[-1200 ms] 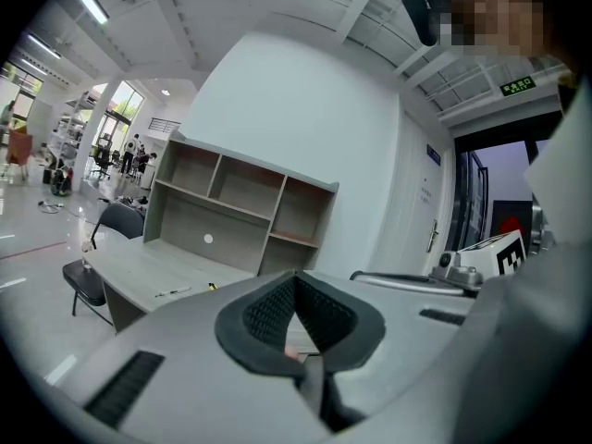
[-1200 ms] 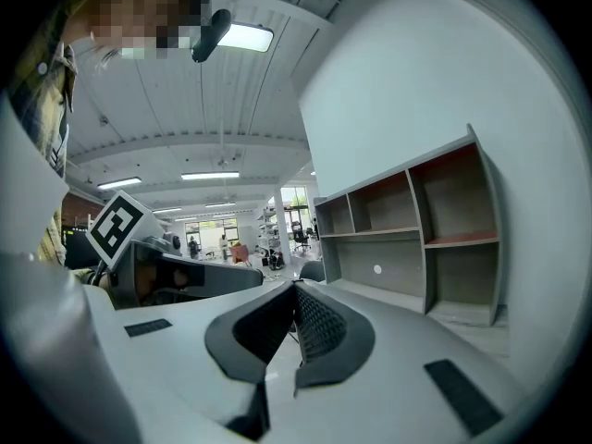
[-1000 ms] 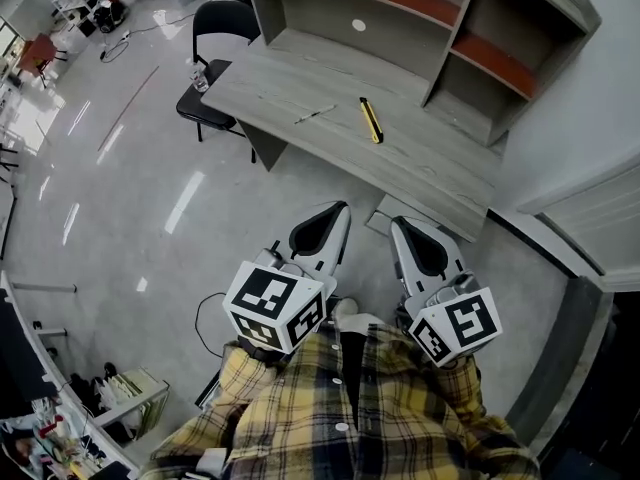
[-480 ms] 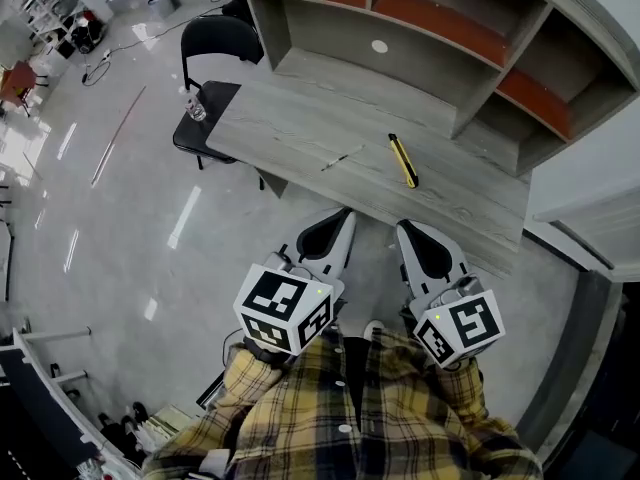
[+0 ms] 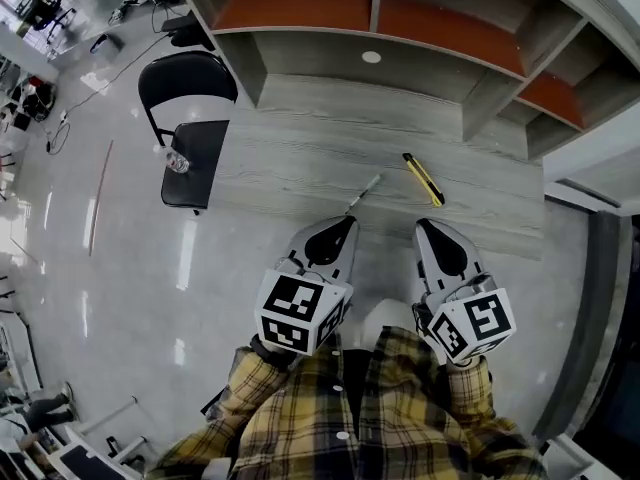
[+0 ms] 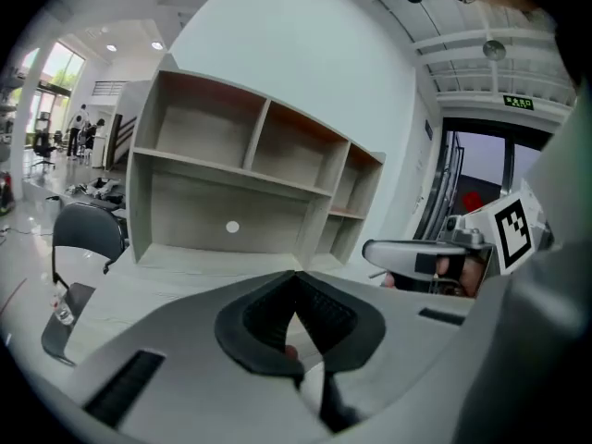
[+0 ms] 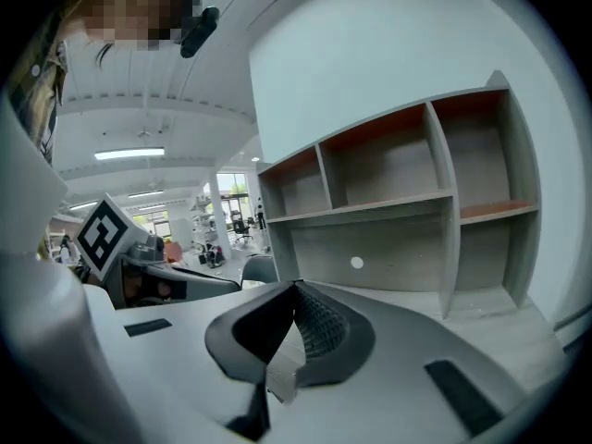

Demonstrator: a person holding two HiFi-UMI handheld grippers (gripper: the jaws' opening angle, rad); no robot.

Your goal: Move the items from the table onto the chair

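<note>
A grey pen point(image 5: 362, 192) and a yellow and black utility knife point(image 5: 423, 178) lie on the wooden desk point(image 5: 300, 148). Left of the desk stands a black chair point(image 5: 190, 118) with a small clear bottle point(image 5: 176, 160) on its seat. My left gripper point(image 5: 348, 221) is shut and empty, its tip at the desk's front edge just below the pen. My right gripper point(image 5: 423, 225), also shut and empty, hangs at the front edge below the knife. In the left gripper view the shut jaws point(image 6: 296, 274) face the desk, with the chair point(image 6: 83, 239) at the left.
A hutch of open shelves point(image 5: 370, 13) stands on the back of the desk, with a white round disc point(image 5: 371, 57) on its back panel. A wall lies to the right. Glossy floor point(image 5: 120, 248) spreads to the left, with clutter far off.
The view and both grippers have moved forward to the desk. Their tips, over bare floor a second ago, now reach its front edge near the pen and knife. Both jaws stayed shut.
</note>
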